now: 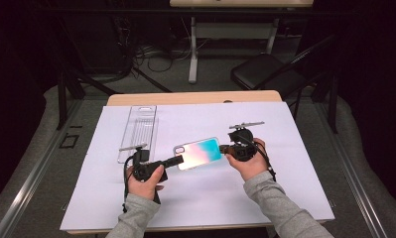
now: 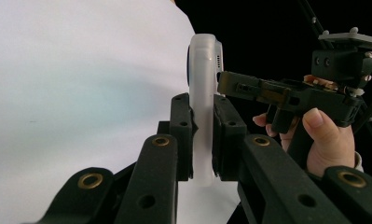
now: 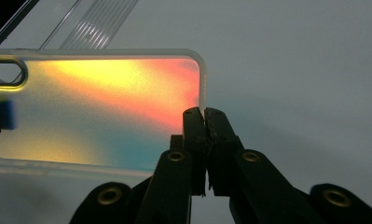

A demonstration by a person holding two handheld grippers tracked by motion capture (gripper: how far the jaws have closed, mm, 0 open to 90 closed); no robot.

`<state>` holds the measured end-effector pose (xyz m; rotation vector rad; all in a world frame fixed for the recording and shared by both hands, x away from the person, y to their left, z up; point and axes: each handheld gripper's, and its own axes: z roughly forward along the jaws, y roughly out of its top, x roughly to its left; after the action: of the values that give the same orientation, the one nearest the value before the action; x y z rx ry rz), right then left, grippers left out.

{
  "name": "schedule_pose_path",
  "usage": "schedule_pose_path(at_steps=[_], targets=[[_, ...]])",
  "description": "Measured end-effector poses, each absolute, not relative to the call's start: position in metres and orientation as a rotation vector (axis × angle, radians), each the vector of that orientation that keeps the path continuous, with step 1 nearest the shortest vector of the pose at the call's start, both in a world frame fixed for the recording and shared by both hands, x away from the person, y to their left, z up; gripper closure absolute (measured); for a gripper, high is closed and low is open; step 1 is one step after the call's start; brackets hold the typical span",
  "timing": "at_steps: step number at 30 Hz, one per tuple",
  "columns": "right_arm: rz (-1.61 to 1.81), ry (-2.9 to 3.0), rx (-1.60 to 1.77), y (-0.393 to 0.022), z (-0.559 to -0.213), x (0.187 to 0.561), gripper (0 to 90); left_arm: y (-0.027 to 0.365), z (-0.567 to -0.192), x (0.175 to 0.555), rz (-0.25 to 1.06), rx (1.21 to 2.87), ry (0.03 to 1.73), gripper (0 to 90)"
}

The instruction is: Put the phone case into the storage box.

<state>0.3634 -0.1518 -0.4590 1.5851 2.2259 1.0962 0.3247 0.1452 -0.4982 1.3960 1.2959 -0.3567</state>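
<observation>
Between the two grippers, at the middle of the high view, a phone case [image 1: 199, 153] is held above the white surface [image 1: 285, 198], its long axis running from lower left to upper right. Its lower left end, the one with the camera cut-out, is pinched by the left gripper [image 1: 177, 159]; its upper right end is pinched by the right gripper [image 1: 223, 148]. Each gripper is carried by a hand in a grey sleeve that enters from the bottom of the frame.

At the centre of the left gripper view the case [image 2: 203, 93] is seen edge-on and upright, a frosted white rim clamped between the pads of the left gripper [image 2: 203, 140]. The right gripper [image 2: 225, 80] is seen at the middle right, meeting the far end of the case.

Across the left half of the right gripper view the case [image 3: 95, 107] is shown as a broad iridescent panel, yellow and red fading to teal, with a clear rim. The right gripper [image 3: 204, 116] is nearly pressed together on the right-hand edge of the case, at the lower middle of the frame.

A clear tray [image 1: 137, 133] lies flat on the surface at the upper left of the case, well apart from it. No brand, label or writing can be read on anything.
</observation>
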Motion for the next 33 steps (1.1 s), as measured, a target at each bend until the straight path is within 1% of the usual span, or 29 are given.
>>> schedule_pose_path(at_steps=[33], targets=[[1.111,2.233,1.585,-0.1513,-0.4605,0.3635,88.1,0.1475,-0.4981,0.3248,-0.374,1.366,1.294,81.2]])
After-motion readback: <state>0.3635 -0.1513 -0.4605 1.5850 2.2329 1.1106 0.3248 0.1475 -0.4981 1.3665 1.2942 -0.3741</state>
